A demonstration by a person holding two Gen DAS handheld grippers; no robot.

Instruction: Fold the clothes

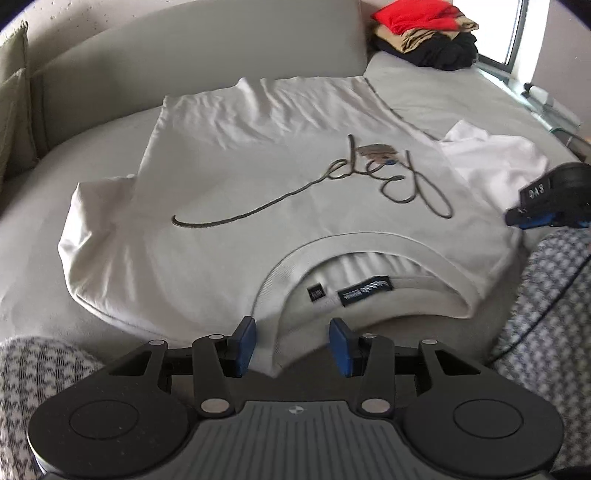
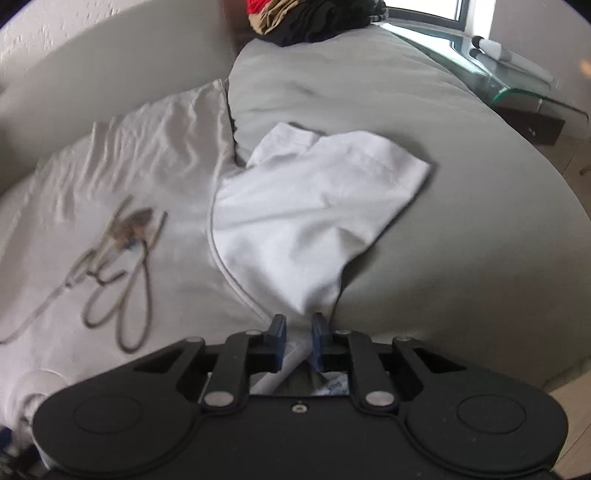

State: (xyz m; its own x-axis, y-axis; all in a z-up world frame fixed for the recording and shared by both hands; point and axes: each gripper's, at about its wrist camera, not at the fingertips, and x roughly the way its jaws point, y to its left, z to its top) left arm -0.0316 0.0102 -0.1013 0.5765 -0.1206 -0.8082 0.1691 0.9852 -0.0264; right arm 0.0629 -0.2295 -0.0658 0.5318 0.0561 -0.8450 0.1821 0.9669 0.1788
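One white T-shirt [image 1: 280,206] lies flat on the grey sofa [image 2: 461,206] — left gripper [image 1: 293,341] jaws wide at its collar, right gripper [image 2: 299,334] jaws narrow, pinching the shoulder — one clothes pile [image 1: 428,33] behind.

One white T-shirt [image 1: 280,192]; one clothes pile [image 1: 424,33]; two tongs [image 1: 291,345] [image 2: 298,334].

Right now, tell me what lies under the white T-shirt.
The white T-shirt lies spread flat on the grey sofa cushion, which shows all around it. Whatever is directly beneath the fabric is covered, so nothing else can be confirmed there.
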